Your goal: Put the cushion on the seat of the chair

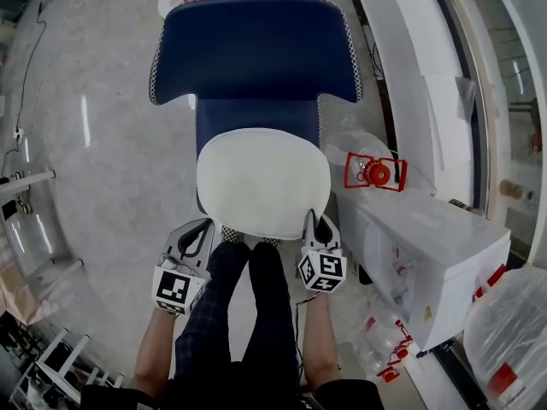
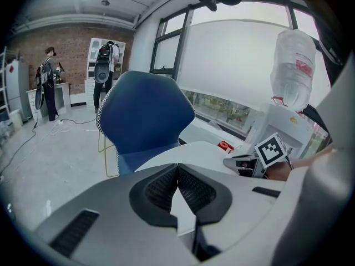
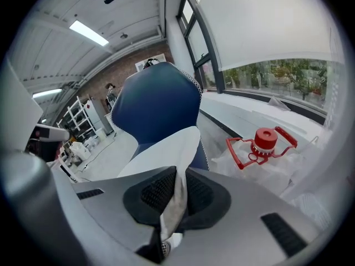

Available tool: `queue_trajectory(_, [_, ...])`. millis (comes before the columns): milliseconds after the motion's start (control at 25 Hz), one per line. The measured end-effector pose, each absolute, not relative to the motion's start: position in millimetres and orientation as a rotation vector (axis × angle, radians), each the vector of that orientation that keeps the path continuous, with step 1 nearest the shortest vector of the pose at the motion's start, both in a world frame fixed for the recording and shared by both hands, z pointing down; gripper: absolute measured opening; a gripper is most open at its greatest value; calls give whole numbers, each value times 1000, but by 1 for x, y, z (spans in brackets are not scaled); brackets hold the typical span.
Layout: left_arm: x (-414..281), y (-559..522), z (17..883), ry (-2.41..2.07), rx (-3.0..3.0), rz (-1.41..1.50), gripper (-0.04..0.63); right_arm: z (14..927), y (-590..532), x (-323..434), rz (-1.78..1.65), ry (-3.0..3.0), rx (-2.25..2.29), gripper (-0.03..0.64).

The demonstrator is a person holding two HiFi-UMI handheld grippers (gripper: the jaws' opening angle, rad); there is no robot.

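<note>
Foreground: a person's legs [image 1: 244, 314], w/ the left tongs [image 1: 208, 226] and right tongs [image 1: 314, 222] each clenched on a near corner of the white cushion [image 1: 263, 178], fabric pinched between the pads. The cushion spreads over the seat of the blue chair [image 1: 256, 49], near edge held up. Whether its far edge rests on the seat can't be told. At right, a red-capped bottle [image 1: 373, 173] stands near the chair on a white surface [image 1: 444, 229]. Risks, judging from here: both grips are thin edge pinches, so one could slip & drop a corner. Letting go unevenly, or w/ the cushion too far fwd, could leave it skewed or sliding off the seat's front.
</note>
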State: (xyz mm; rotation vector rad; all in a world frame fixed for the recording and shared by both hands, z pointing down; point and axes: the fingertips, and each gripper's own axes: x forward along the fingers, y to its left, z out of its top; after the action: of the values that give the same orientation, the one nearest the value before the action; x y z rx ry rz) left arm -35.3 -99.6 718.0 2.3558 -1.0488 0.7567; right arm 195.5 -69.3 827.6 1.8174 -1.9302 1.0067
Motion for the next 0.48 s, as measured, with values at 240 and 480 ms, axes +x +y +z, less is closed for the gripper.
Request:
queue_trajectory(240, [-23, -94, 738, -1034, 2356, 785, 18, 856, -66, 207, 1019, -1929, 1819, 51])
queue_trajectory(480, [-10, -90, 753, -1018, 2358, 792, 18, 880, -62, 213, 1042, -1926, 1818, 51])
